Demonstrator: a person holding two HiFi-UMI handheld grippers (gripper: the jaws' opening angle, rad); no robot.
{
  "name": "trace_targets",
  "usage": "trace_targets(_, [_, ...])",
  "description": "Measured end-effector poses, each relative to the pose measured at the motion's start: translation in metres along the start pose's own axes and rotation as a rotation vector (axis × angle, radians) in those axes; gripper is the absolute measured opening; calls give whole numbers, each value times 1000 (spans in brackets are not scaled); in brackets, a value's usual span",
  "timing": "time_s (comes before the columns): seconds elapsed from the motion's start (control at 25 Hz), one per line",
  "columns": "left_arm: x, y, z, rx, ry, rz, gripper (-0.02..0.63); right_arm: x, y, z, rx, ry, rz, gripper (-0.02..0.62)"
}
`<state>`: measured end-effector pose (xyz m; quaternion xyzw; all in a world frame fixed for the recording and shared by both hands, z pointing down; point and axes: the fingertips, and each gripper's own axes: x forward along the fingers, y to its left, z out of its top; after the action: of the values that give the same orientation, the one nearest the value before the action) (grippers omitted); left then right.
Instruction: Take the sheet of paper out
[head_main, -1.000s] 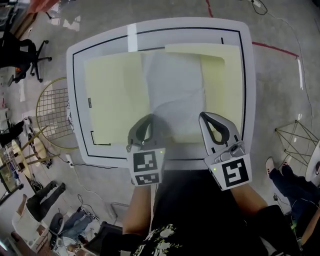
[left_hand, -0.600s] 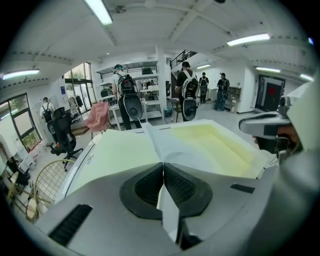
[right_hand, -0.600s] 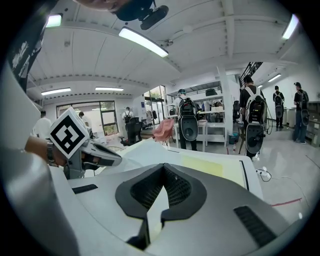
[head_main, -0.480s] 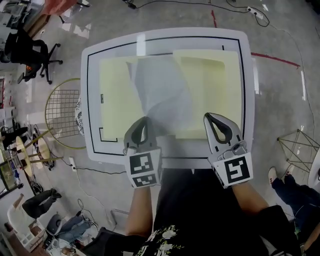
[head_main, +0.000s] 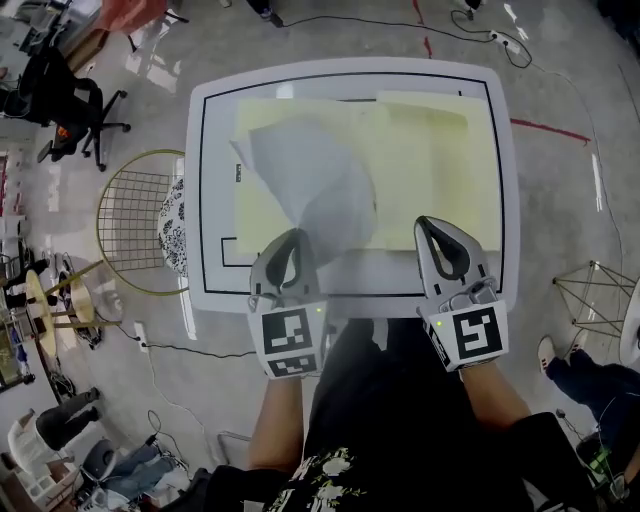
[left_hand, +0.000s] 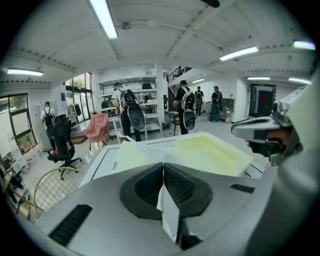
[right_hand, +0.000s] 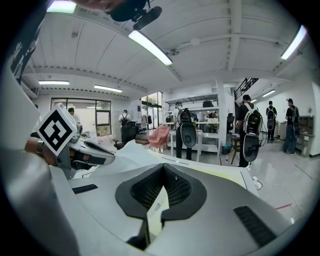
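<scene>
Left gripper (head_main: 290, 243) pinches the white sheet (head_main: 312, 185) arching from the yellow folder (head_main: 430, 165), clamped by right gripper (head_main: 441, 238) near the table's (head_main: 350, 296) front edge.

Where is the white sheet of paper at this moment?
In the head view the sheet is left of centre, over the yellow folder on the table, its near end pinched in the left gripper; the right gripper holds the folder.

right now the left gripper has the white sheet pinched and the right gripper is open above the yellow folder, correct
Not open: the right gripper view shows the right gripper shut on an edge of the yellow folder. The left gripper does have the white sheet pinched.
</scene>
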<state>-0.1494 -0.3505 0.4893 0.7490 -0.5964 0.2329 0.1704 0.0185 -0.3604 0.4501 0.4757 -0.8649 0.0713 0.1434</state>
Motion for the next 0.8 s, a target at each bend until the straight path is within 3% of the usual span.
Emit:
trace_targets(0.28, [-54,24,10,17,-113,-22,6,-27,42,24,-32,-66,-69,-6])
trace_targets(0.52, [-92,19,17,87,-194,-68,6,-54,65,34,-59,-100,-127,-6])
trace_targets(0.8, [-126,0,41,66,-313,-107,6,-94,66,49,-89,-147,-175,-6])
